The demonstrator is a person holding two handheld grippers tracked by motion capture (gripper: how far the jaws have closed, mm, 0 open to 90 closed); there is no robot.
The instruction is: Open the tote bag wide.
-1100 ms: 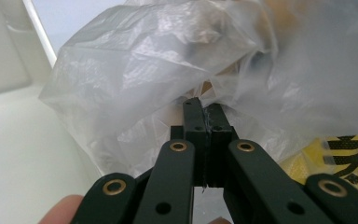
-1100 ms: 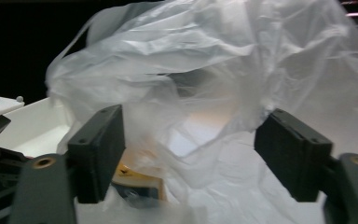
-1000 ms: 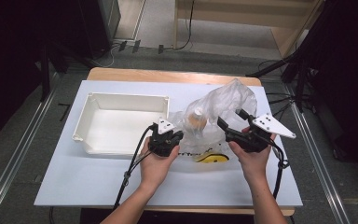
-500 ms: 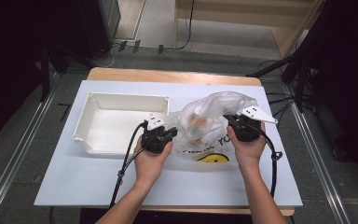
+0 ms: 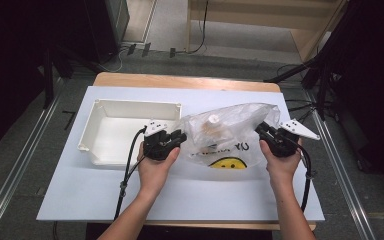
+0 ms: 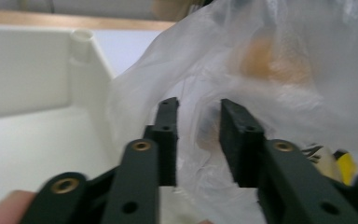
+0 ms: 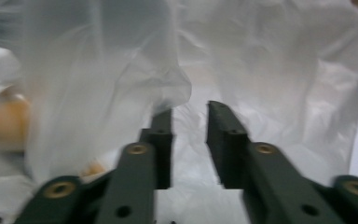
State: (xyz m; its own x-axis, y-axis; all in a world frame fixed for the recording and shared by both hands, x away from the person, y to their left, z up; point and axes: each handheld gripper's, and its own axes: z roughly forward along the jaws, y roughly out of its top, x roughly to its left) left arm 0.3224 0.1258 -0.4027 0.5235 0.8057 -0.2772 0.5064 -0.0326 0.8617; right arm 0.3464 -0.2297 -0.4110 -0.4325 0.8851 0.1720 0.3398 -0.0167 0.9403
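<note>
1. High view: we find a clear plastic bag (image 5: 227,134) lying at the centre of the frame on a white board (image 5: 80,195), which covers a wooden table (image 5: 185,80). The bag bears a yellow smiley print (image 5: 228,163) on its near side and holds a white-capped item, too blurred to name. A white tray (image 5: 130,131) sits just left of the bag, touching or nearly so.

2. High view, continued: the left gripper (image 5: 176,140) meets the bag's left edge and the right gripper (image 5: 261,131) its right edge. Each is carried in one hand. Their jaws have just been opening, with bag film between them.

3. Left gripper view: we note the jaws standing at a narrow gap at lower centre. Bag film (image 6: 261,70) lies in the gap and beyond it; the pads do not appear to press on it. The tray's corner (image 6: 81,51) shows at upper left.

4. Right gripper view: the jaws again stand narrowly apart at lower centre. A fold of the bag (image 7: 121,70) hangs over the tip of the jaw on the frame's left; film sits in the gap, unclamped as far as we can tell.
</note>
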